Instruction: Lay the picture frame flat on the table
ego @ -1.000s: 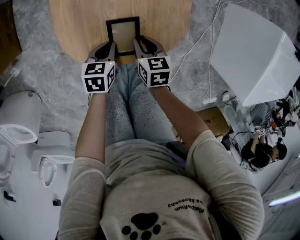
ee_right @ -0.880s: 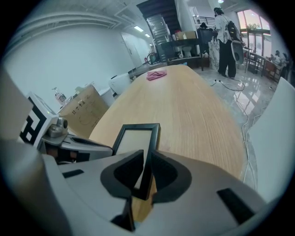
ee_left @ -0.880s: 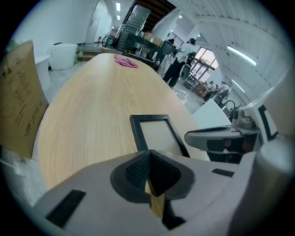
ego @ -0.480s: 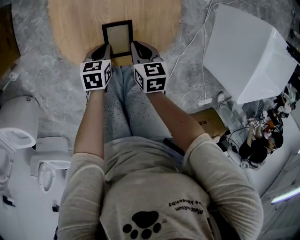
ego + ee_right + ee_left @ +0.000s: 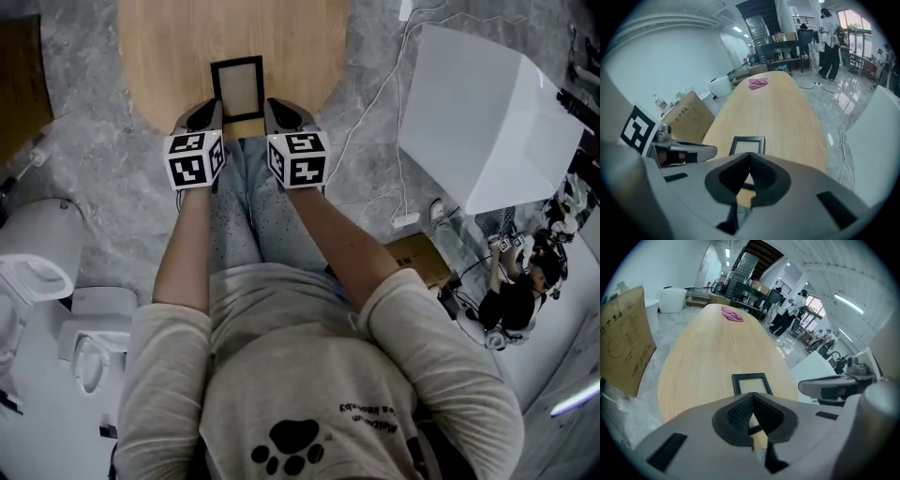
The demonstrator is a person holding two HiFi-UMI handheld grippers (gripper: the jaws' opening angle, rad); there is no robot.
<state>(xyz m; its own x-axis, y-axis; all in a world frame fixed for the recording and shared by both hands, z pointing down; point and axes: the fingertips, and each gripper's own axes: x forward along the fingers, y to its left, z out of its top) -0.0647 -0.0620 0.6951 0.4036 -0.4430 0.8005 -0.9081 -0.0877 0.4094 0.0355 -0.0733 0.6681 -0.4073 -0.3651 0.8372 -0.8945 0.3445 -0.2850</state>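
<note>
Already lying flat, a dark picture frame with a pale centre rests on a light wooden oval table, close to the table's near edge and in line with the seated person's knees. Looking down from the head camera, the 2 hand-held grippers sit side by side just in front of the frame, each carrying a cube with black and white square markers. The left gripper hangs beside the frame's near left corner and the right gripper beside its near right corner. In the left gripper view the dark ribbed jaws of the left gripper are pressed together with nothing between them, and the frame lies just beyond the tips. In the right gripper view the right gripper has just been closing; its jaws now meet, also empty, the frame beyond. A pink cloth lies at the table's far end.
</note>
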